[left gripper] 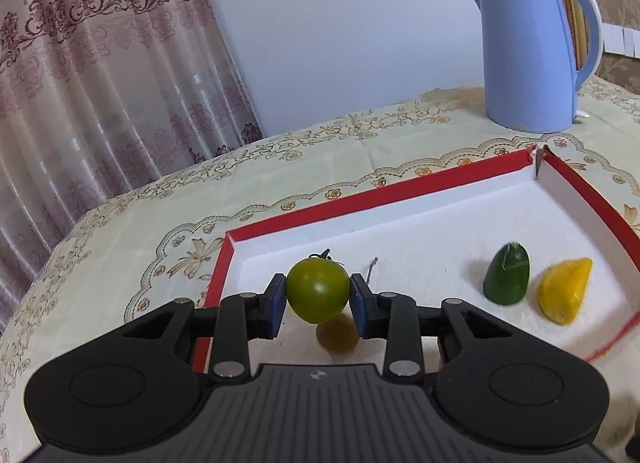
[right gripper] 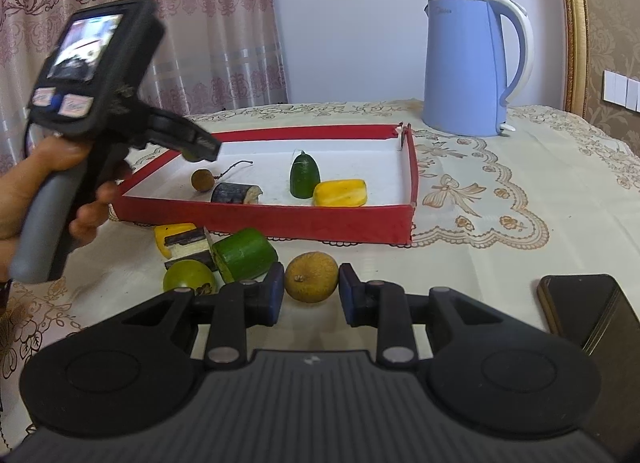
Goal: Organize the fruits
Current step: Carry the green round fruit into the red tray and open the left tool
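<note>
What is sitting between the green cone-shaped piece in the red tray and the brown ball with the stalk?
In the right wrist view, a dark cut piece lies between the green cone and the brown ball, inside the red tray.

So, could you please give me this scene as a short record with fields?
left gripper: shut on green tomato, above red tray
right gripper: shut on brown fruit, in front of the tray
in tray: green piece, yellow piece, dark piece, small brown fruit
behind tray: blue kettle
</note>
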{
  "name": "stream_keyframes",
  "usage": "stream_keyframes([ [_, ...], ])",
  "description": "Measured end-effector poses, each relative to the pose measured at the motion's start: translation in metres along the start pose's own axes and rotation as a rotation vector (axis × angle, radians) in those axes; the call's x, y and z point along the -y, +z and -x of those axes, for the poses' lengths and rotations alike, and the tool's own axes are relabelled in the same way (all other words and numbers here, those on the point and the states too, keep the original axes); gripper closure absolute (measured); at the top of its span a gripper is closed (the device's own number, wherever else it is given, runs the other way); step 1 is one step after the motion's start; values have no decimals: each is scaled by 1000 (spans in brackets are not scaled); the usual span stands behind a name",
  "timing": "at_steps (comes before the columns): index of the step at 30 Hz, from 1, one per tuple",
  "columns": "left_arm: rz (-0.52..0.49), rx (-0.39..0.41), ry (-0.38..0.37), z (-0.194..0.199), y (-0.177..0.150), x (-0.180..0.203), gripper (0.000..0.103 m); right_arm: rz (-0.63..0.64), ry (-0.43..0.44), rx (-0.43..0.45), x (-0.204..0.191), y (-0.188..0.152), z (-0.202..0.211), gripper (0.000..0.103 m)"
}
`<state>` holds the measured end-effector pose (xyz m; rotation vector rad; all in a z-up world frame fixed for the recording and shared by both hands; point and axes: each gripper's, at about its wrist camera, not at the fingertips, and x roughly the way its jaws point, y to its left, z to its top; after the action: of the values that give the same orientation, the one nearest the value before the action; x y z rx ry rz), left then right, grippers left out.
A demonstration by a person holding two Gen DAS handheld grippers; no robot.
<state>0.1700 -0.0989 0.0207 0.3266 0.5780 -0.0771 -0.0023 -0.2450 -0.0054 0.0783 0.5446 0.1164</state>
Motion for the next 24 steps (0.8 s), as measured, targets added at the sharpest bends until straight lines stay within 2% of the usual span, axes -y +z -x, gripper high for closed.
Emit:
stream_keyframes([
  [15,-40,-36,13,-20,7,19,69,-4,3,1,0,0,0,76],
  [17,-28,-35,8,-19,7,17,63,-7,3,1,1,0,-1,76],
  [19,-22,-17,24,-16,8,16,42,-5,2,1,0,0,-1,76],
  [21,-22,3,35,-11,9,14,37,-2,-1,2,0,0,0,76],
  [24,-20,12,35,-6,11,12,37,-1,-3,1,0,0,-1,76],
])
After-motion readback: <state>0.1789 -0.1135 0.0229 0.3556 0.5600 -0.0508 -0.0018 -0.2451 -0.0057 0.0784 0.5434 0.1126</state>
